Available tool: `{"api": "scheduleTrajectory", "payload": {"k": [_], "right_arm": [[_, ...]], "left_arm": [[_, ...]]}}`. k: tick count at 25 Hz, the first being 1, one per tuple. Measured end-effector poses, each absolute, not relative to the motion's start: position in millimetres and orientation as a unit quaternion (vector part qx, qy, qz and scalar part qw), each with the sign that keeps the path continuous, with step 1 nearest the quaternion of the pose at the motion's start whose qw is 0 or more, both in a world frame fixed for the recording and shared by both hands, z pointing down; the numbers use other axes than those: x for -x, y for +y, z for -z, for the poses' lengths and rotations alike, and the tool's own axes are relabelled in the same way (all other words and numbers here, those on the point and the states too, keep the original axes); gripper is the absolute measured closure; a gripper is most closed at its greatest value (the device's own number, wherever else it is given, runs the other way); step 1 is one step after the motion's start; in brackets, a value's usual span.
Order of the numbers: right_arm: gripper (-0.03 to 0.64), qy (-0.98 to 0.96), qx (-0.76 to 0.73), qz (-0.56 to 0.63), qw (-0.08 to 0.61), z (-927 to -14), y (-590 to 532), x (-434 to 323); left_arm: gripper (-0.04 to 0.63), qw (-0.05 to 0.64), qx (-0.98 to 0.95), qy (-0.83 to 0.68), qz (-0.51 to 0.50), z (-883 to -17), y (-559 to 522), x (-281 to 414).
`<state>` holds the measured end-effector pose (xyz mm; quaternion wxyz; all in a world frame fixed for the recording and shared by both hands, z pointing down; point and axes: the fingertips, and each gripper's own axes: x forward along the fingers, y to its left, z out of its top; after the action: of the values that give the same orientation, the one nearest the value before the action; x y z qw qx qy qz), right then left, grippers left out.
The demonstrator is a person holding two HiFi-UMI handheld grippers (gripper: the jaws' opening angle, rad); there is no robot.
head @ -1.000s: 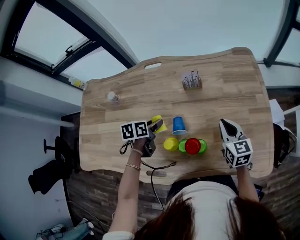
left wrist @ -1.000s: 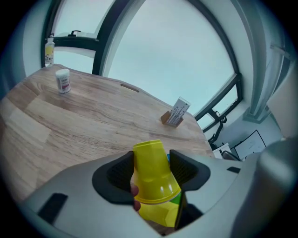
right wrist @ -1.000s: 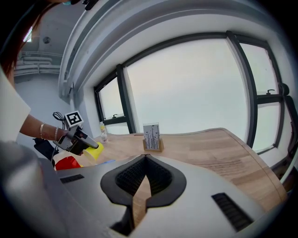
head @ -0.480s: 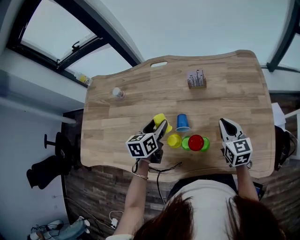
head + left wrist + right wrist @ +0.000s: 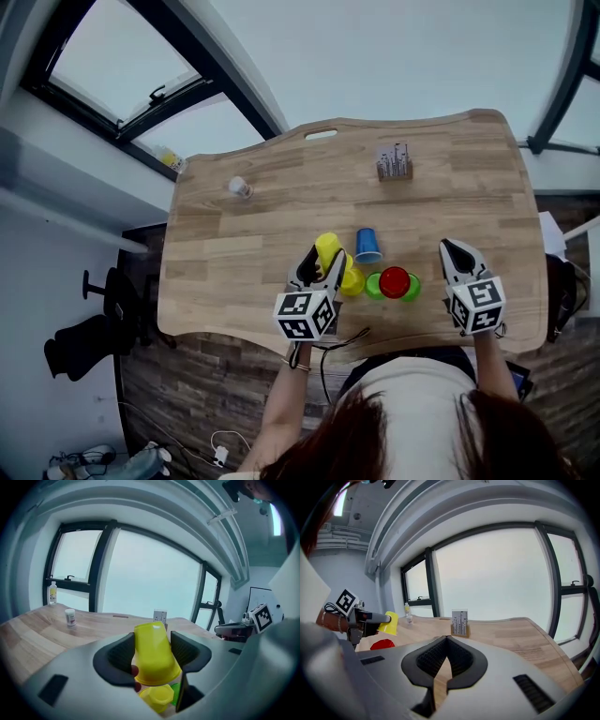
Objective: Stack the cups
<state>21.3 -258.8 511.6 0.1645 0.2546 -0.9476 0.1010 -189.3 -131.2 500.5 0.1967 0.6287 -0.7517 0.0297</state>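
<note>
My left gripper (image 5: 324, 257) is shut on a yellow cup (image 5: 327, 247), held upside down off the wooden table (image 5: 234, 262). In the left gripper view that yellow cup (image 5: 153, 654) fills the gap between the jaws, and a second yellow cup (image 5: 157, 698) stands just below it. The second yellow cup (image 5: 353, 282) sits on the table beside a red cup (image 5: 395, 280) that rests among green cups (image 5: 411, 288). A blue cup (image 5: 367, 245) stands upside down behind them. My right gripper (image 5: 456, 253) hovers to the right of the cups, shut and empty.
A card holder (image 5: 394, 162) stands at the table's far side and a small white bottle (image 5: 240, 187) at the far left. A black cable (image 5: 330, 337) hangs over the near edge. In the right gripper view, the card holder (image 5: 460, 623) is straight ahead.
My left gripper has lifted the yellow cup, rolled, and carried it right until it hangs by the second yellow cup. The right gripper has stayed shut, almost in place.
</note>
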Motion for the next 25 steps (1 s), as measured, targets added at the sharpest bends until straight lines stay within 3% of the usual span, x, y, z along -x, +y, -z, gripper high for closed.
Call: {"api": "scheduleTrajectory", "payload": {"k": [15, 25], "right_arm": [[0.589, -0.948, -0.256, -0.077, 0.174, -508.8, -257.5, -32.7], [0.589, -0.949, -0.25, -0.058, 0.184, -508.5, -250.0, -41.2]], "left_arm": [[0.337, 0.079, -0.614, -0.784, -0.051, -505.1, -113.0, 156.7], [0.337, 0.053, -0.602, -0.795, -0.046, -521.1, -108.3, 137.4]]}}
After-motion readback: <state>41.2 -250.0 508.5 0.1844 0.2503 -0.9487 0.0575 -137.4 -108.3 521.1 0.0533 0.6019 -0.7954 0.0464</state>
